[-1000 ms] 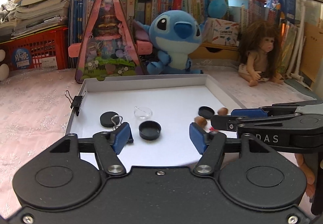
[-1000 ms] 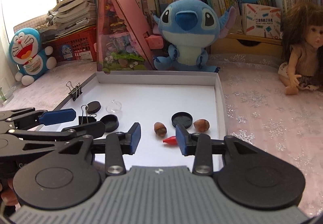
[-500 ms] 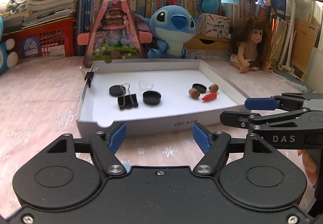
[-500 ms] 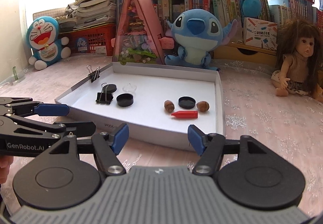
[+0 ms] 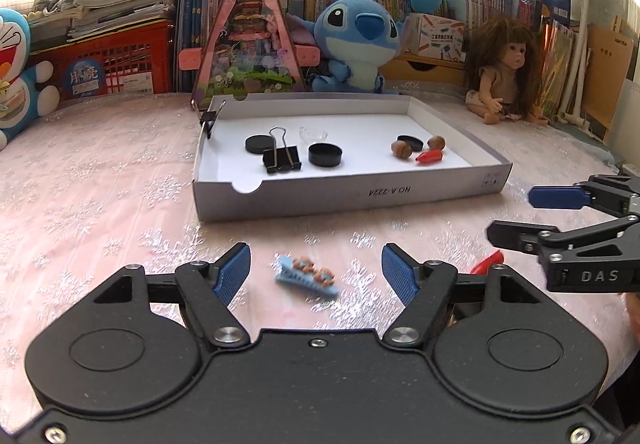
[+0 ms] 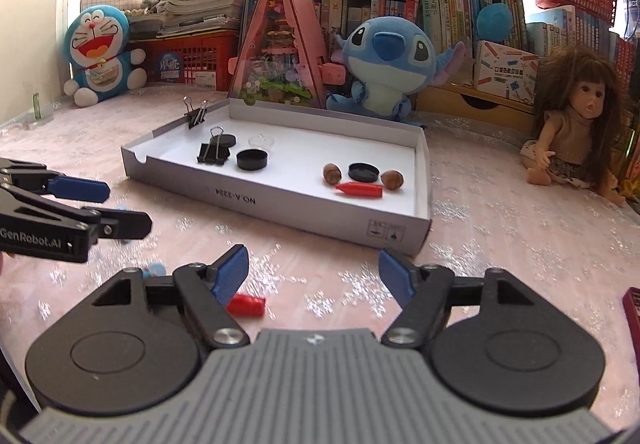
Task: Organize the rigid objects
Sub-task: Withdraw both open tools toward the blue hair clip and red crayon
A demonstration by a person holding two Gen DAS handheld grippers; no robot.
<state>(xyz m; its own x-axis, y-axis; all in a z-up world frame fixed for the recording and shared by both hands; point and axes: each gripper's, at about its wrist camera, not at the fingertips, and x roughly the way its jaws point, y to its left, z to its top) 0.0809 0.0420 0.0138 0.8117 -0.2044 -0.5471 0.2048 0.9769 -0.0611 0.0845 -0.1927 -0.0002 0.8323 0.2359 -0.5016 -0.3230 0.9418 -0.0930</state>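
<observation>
A white cardboard tray (image 5: pixel 360 192) (image 6: pixel 280 200) holds black caps, a black binder clip (image 5: pixel 281 158), a clear dish, two nuts (image 6: pixel 332 174) and a red crayon piece (image 6: pixel 359 190). My left gripper (image 5: pixel 316 274) is open and empty, low over the pink cloth in front of the tray. A blue hair clip with small bears (image 5: pixel 308 274) lies between its fingers. My right gripper (image 6: pixel 314 272) is open and empty, to the right. A red crayon piece (image 6: pixel 246 305) lies on the cloth by its left finger; it also shows in the left wrist view (image 5: pixel 486 262).
A pink triangular toy house (image 5: pixel 250 40), a Stitch plush (image 5: pixel 356 44), a doll (image 5: pixel 504 72), a Doraemon plush (image 6: pixel 102 52), a red basket and books line the back. A second binder clip (image 5: pixel 210 118) grips the tray's left wall.
Both grippers have pulled back from over the tray to the cloth in front of it. The hair clip and the loose red crayon piece have come into view.
</observation>
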